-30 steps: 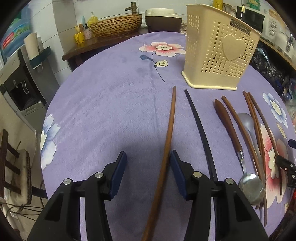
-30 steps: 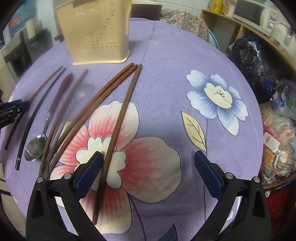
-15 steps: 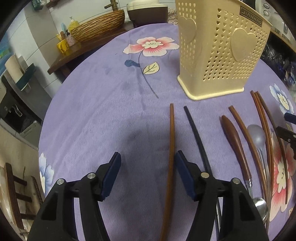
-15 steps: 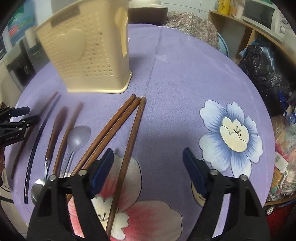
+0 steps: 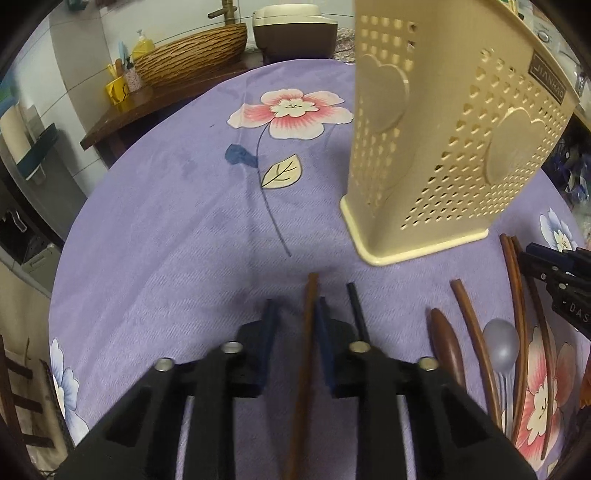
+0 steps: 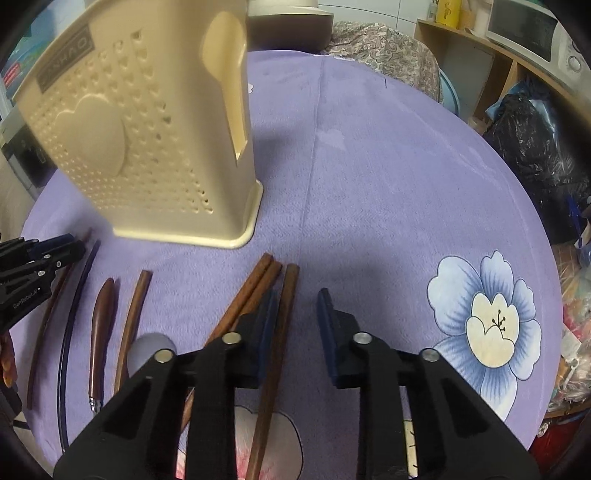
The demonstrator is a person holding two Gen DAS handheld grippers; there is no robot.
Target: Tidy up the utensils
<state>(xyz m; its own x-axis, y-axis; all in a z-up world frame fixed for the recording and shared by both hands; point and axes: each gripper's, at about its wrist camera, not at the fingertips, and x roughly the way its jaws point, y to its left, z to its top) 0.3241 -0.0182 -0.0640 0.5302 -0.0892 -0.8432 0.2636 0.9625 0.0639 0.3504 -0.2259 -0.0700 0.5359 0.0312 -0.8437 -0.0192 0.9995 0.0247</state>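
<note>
My left gripper (image 5: pixel 295 314) points down at the purple flowered cloth, its jaws closing around a long brown chopstick (image 5: pixel 312 291). The stick lies against the right pad, with a gap to the left pad. A black chopstick (image 5: pixel 356 306) lies just right of it. My right gripper (image 6: pixel 298 299) is also closing. A brown chopstick (image 6: pixel 290 284) lies beside its left pad and the right pad stands clear of it. The cream perforated utensil holder (image 5: pixel 443 147) stands upright just beyond both grippers. A brown-handled spoon (image 5: pixel 445 347) and more brown chopsticks (image 5: pixel 476 332) lie in between.
A wicker basket (image 5: pixel 192 51) and a rice cooker (image 5: pixel 295 22) sit beyond the table's far edge. A black bag (image 6: pixel 535 147) and shelves with a microwave (image 6: pixel 535 29) stand to the right. Two brown chopsticks (image 6: pixel 258 280) lie close against the right gripper's left finger.
Both grippers have moved forward along their chopsticks toward the holder, which now looms much larger. Both pairs of jaws have narrowed sharply around the sticks.
</note>
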